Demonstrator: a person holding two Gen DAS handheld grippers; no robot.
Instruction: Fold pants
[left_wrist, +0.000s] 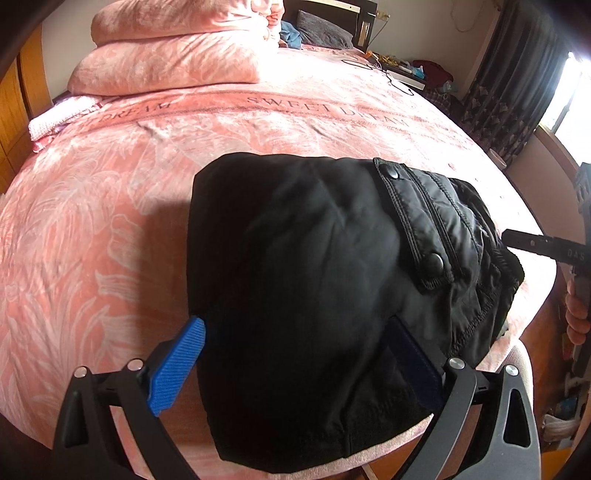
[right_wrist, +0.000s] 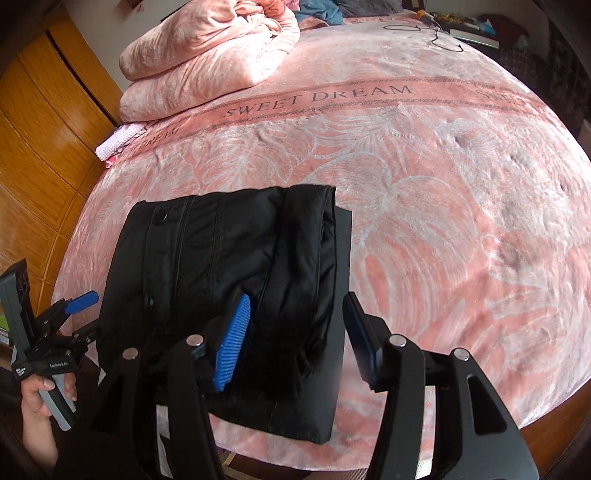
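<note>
Low in the middle of both views, the black pants (left_wrist: 295, 266) lie folded in a thick bundle on the pink bed (left_wrist: 92, 221). Left tongs (left_wrist: 299, 362) are spread around the bundle's near edge, pads not pressing. Right tongs (right_wrist: 295, 343) also stand spread, gripping nothing, one blue pad (right_wrist: 232, 343) over the cloth.

A wide bed under a pink floral plush blanket (right_wrist: 424, 192) carried folded black padded pants (right_wrist: 221, 280) at lower centre, a stacked pink quilt (right_wrist: 207, 62) upper left, and a black cable (right_wrist: 439, 35) upper right.
</note>
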